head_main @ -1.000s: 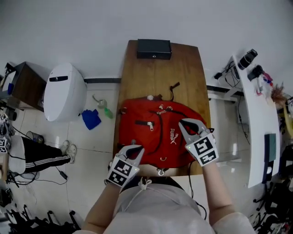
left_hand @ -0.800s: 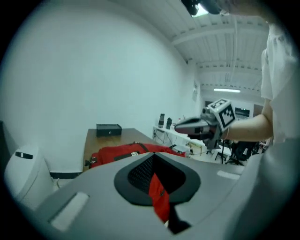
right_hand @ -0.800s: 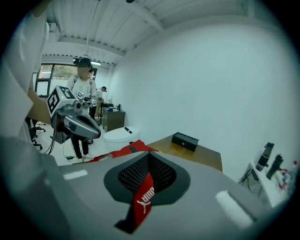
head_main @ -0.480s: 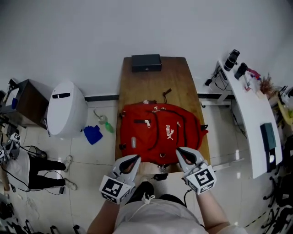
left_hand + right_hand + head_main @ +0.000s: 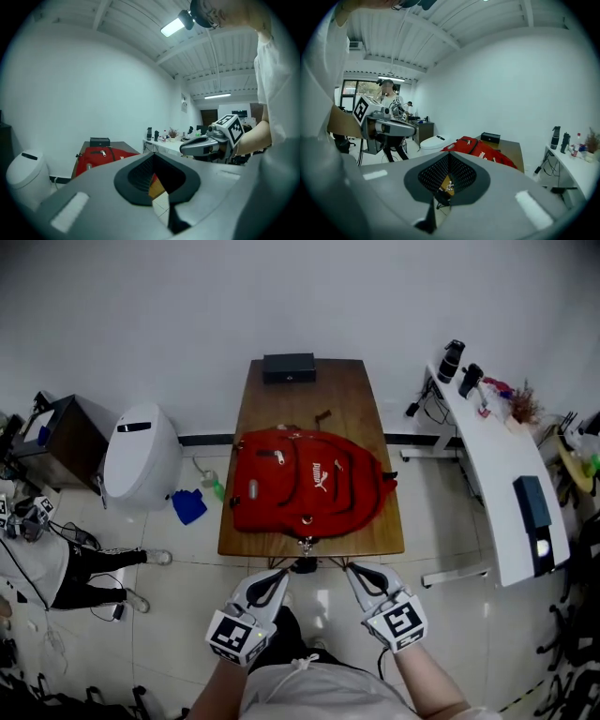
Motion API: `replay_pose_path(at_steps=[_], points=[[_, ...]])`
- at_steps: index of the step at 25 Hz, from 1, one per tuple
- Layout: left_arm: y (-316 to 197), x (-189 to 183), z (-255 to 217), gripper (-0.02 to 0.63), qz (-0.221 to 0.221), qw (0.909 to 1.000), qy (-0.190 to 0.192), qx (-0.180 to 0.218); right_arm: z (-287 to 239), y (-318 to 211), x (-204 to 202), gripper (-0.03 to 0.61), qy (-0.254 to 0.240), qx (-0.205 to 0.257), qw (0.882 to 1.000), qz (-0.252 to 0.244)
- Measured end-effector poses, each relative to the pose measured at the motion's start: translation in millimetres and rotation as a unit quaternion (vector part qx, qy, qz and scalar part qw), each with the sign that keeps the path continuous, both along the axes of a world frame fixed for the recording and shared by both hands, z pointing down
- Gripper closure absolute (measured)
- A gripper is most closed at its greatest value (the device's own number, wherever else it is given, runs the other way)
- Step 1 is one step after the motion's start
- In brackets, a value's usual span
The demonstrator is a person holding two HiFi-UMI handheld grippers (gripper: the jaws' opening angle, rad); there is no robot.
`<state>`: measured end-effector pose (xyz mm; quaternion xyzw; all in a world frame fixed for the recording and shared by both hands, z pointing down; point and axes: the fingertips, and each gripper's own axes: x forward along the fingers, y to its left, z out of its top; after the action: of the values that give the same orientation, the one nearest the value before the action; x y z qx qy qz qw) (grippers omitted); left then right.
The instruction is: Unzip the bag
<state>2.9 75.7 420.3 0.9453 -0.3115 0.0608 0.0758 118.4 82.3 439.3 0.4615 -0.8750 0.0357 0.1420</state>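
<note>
Pulled back from the table [image 5: 309, 395] since earlier. Holds left gripper [image 5: 277, 577] and right gripper [image 5: 356, 570] off its near edge, jaws of all 2 together, empty. Leaves red bag [image 5: 305, 484] on the table's near half, seemingly zipped.

The bag [image 5: 305, 493] fills the counter's [image 5: 309, 399] near half almost edge to edge. Bare wood lies open between it and the black box [image 5: 289, 367] at the far end. A white bin [image 5: 141, 456] flanks the left side, a desk [image 5: 497, 484] the right.
</note>
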Motion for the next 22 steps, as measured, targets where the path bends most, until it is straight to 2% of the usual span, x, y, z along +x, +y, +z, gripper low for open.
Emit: replay_pose_path(at_steps=[2, 7, 14, 22], points=[[22.8, 3.5, -5.2, 0.607, 0.003, 1.0, 0.008, 0.001, 1.0, 20.3, 1.9, 0.571, -0.009, -0.003, 1.0, 0.001], [56.4, 3.3, -8.4, 0.607, 0.01, 0.9999, -0.003, 0.008, -2.6, 53.6, 3.6, 0.571, -0.027, -0.005, 1.0, 0.016], [62.2, -17.1, -26.2, 0.607, 0.008, 0.9994, 0.004, 0.033, -20.6, 67.2, -6.0, 0.572, -0.049, -0.001, 0.998, 0.037], [63.1, -33.8, -45.7, 0.607, 0.013, 0.9984, -0.001, 0.056, -38.5, 78.4, -34.3, 0.572, -0.048, 0.014, 0.998, 0.026]])
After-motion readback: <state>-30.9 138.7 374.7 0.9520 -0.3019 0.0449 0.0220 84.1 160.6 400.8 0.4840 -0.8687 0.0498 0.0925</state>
